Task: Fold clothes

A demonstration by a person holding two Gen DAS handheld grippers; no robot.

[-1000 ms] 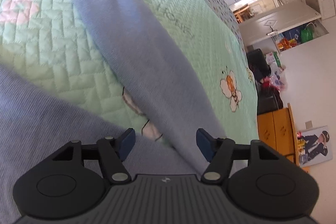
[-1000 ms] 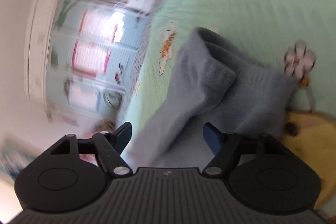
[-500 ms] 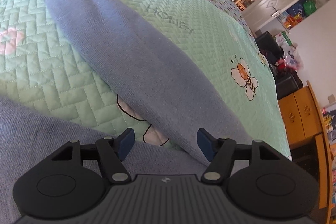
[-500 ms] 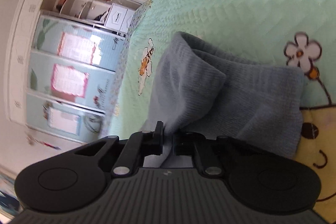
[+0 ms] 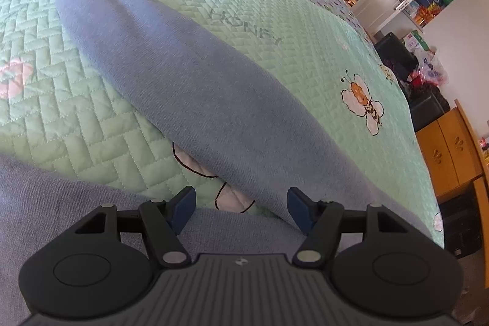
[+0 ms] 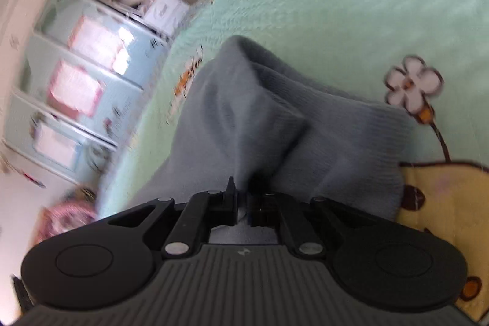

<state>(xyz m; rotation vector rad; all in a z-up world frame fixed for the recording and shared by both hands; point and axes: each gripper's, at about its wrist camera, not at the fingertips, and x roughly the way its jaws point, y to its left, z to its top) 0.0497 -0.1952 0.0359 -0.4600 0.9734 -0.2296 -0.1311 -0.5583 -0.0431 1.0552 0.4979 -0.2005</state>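
Note:
A grey-blue knit garment (image 5: pixel 171 81) lies on a green quilted bedspread (image 5: pixel 275 14). One long sleeve or leg stretches away from me in the left wrist view, and another part (image 5: pixel 45 203) lies at the near left. My left gripper (image 5: pixel 240 205) is open and empty just above the cloth where the two parts meet. In the right wrist view my right gripper (image 6: pixel 243 205) is shut on a bunched, ribbed end of the garment (image 6: pixel 275 127), which rises in folds in front of the jaws.
The bedspread has bee, flower (image 6: pixel 411 87) and yellow bear prints. Its right edge (image 5: pixel 409 124) drops toward an orange cabinet (image 5: pixel 446 148) and dark bags on the floor. A pale blue wardrobe (image 6: pixel 76 87) and white drawers stand beyond the bed.
My right gripper closed on the garment's bunched end and now shifts with it, blurring the view. My left gripper stayed open and pulled back, showing more of the long sleeve.

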